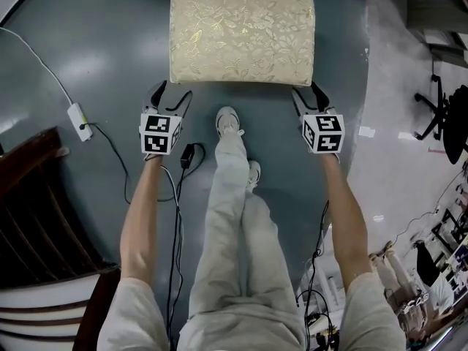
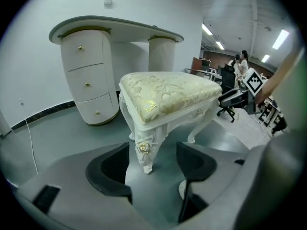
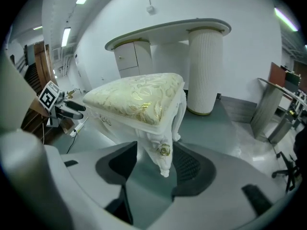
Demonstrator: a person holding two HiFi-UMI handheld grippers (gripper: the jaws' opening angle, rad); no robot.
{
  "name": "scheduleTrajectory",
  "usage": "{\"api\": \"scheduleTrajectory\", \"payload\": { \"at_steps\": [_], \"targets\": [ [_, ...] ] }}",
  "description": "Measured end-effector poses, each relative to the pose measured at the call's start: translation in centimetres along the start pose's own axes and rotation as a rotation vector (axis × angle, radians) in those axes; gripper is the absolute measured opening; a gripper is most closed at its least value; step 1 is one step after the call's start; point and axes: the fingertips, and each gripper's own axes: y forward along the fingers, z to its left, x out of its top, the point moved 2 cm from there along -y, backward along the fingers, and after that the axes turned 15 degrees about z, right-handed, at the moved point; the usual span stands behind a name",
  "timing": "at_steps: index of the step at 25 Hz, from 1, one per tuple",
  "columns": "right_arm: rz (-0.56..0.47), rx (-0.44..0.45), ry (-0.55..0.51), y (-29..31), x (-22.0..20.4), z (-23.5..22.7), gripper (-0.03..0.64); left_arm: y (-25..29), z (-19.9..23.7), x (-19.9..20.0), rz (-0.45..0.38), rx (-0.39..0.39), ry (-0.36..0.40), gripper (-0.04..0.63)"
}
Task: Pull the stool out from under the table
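Observation:
The white carved stool (image 1: 241, 35) with a gold-patterned cushion stands on the grey floor, out in front of the white dressing table (image 2: 110, 28). My left gripper (image 1: 172, 96) is at the stool's near left corner, open. In the left gripper view the near left leg (image 2: 145, 150) stands in the gap between the jaws, touching neither pad. My right gripper (image 1: 308, 98) is at the near right corner, also open. In the right gripper view the near right leg (image 3: 163, 153) stands between the jaws, close to the right pad (image 3: 189, 166).
The person's legs and shoes (image 1: 232, 168) are just behind the stool, between the grippers. A white power strip (image 1: 79, 120) and black cables lie on the floor at left. Dark wooden furniture (image 1: 36, 210) is at lower left. An office chair (image 1: 446, 115) stands at right.

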Motion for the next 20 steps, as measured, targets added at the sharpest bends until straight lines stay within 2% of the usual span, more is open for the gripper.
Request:
{"api": "scheduleTrajectory", "payload": {
  "at_steps": [3, 6, 12, 16, 20],
  "targets": [
    [-0.024, -0.019, 0.006, -2.5, 0.0, 0.0, 0.186, -2.8, -0.9, 0.3, -0.03, 0.013, 0.006, 0.304],
    [-0.05, -0.024, 0.01, -5.3, 0.4, 0.6, 0.127, -6.4, -2.1, 1.5, -0.092, 0.019, -0.009, 0.207],
    [-0.081, -0.043, 0.009, -10.6, 1.8, 1.3, 0.046, -12.5, -4.1, 5.3, -0.187, 0.011, -0.03, 0.073],
    [-0.088, -0.046, 0.023, -14.3, 3.4, 1.8, -0.003, -16.0, -5.1, 8.1, -0.224, -0.006, -0.042, 0.028],
    [-0.117, -0.039, 0.028, -18.1, 5.7, 2.7, -0.003, -19.7, -5.6, 10.6, -0.255, -0.024, -0.043, 0.017]
  ]
}}
